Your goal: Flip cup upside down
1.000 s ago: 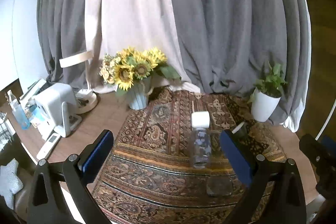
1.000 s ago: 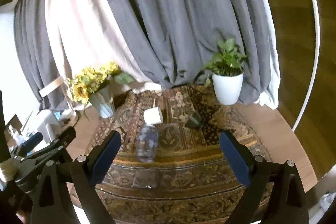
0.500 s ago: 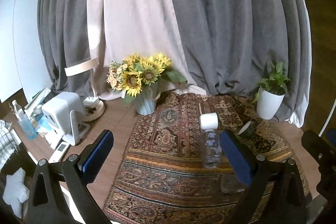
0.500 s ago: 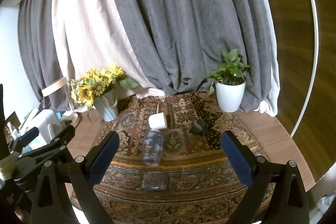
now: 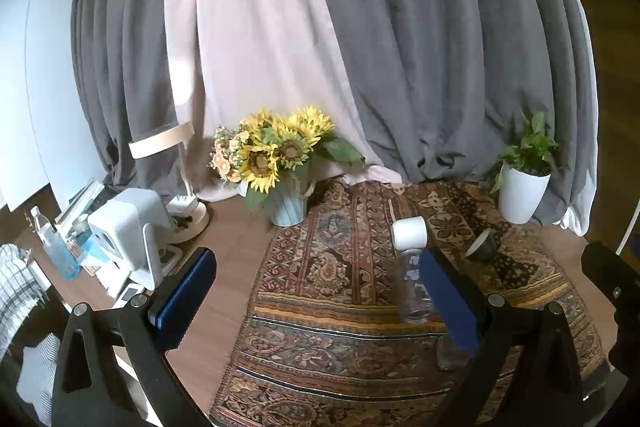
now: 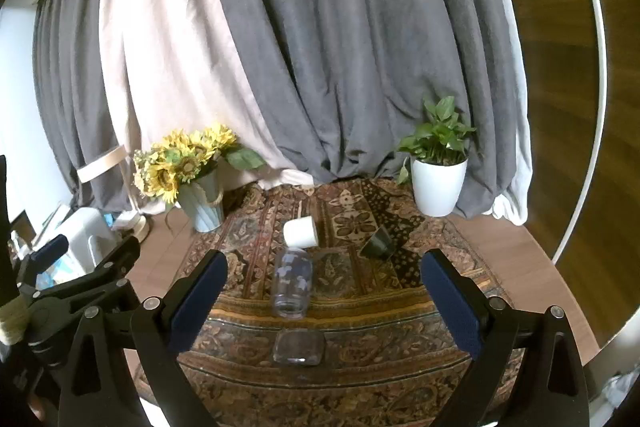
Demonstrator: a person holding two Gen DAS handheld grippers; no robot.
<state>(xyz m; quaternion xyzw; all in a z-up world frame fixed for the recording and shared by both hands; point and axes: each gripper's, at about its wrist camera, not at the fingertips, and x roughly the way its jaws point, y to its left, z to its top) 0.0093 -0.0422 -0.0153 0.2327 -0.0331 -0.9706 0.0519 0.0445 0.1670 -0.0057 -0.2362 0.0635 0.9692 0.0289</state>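
**A:** Start at the left. What is the left tool (image 5: 314,263) doing?

**B:** Nothing. Its blue-padded jaws stand wide apart and empty, raised above the wooden desk (image 5: 236,235), well to the left of the clear plastic bottle with the white cap (image 5: 414,287). I judge it is held back so that it stays out of the other tool's way.

**A:** And behind the bottle?

**B:** To its far left stands the ribbed pale-blue vase of sunflowers (image 6: 202,207), at the edge of the patterned brown rug (image 6: 360,379). It is only decoration, well apart from the work.

**A:** Where is the cup?

**B:** The small dark green cup (image 6: 378,247) lies tilted on its side on the rug, just to the right of the bottle's cap, with its pale rim showing in the left wrist view. Lying like that, it needs a grip on its wall and a turn to bring the mouth down.

**A:** Could another thing be meant?

**B:** A clear squat glass tumbler (image 6: 298,347) sits in front of the bottle. I cannot rule it out.

**A:** And further right?

**B:** The white pot with a green plant (image 6: 438,187) stands behind and to the right of the bottle. The right tool (image 6: 323,263) is gaping and empty, with the bottle and the cup framed between its fingers, so I think it is lined up for the reach.
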